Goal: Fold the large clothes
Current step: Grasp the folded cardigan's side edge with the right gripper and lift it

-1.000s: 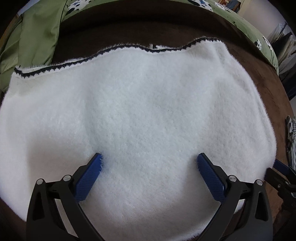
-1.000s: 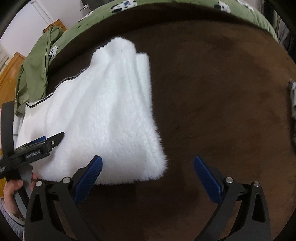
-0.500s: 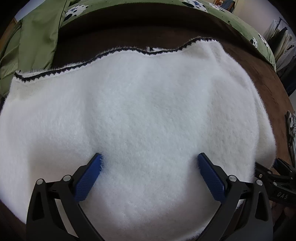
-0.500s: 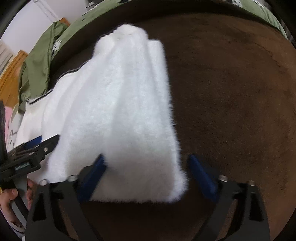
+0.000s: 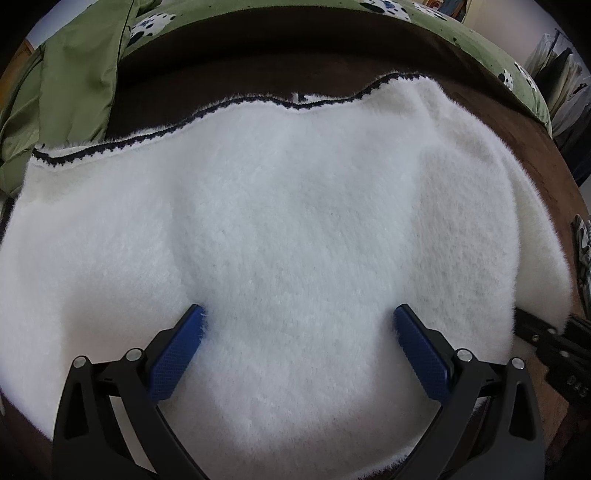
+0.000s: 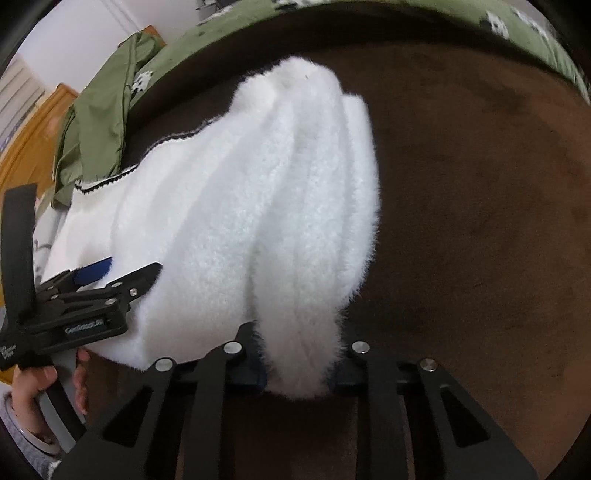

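Observation:
A fluffy white garment [image 5: 295,229] with a dark trimmed far edge lies on a brown surface [image 6: 480,192]. My left gripper [image 5: 297,350] is open, its blue pads [image 5: 173,363] spread wide and resting on the garment's near part. It also shows in the right wrist view [image 6: 92,280] at the left. My right gripper [image 6: 299,369] is shut on the near right corner of the garment [image 6: 258,206], which bunches into ridges running away from the jaws. The right gripper's body shows in the left wrist view [image 5: 554,354] at the right edge.
A green jacket [image 5: 74,85] lies at the far left. A green patterned cover [image 5: 461,33] runs along the back. A person's hand [image 6: 37,380] holds the left gripper. Some patterned fabric [image 5: 583,247] lies at the right edge.
My right gripper has moved forward onto the garment's near right corner and shut on it, bunching the fabric. My left gripper has stayed open on the garment.

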The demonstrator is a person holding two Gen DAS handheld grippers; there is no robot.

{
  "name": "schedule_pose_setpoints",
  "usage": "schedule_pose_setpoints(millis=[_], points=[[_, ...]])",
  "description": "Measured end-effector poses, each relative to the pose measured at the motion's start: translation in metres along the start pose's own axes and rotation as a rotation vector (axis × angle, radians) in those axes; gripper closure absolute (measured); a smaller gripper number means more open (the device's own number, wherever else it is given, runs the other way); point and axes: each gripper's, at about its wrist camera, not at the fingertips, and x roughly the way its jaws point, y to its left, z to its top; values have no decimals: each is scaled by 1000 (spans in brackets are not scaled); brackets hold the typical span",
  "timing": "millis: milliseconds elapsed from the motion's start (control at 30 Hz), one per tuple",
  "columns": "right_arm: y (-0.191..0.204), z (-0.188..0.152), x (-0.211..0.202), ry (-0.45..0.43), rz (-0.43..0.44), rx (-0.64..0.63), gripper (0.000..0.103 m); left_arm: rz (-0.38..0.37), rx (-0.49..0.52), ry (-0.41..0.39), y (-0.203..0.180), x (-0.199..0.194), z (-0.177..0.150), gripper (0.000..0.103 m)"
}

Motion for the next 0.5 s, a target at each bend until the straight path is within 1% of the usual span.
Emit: schedule_pose_setpoints(millis=[133,300,367,500], points=[[-1,5,-26,-46,28,19,85,7,-16,13,-2,-3,0,6],[13,17,-58,-93,39,-38,86,18,-48,24,-8,-7,-4,6],[18,20,-69,-100,45,-62,87,11,-61,33,-9,-9,-4,6],[24,22,-85,-110,38,-85,87,-33,-69,59,-12,-15,-6,6]])
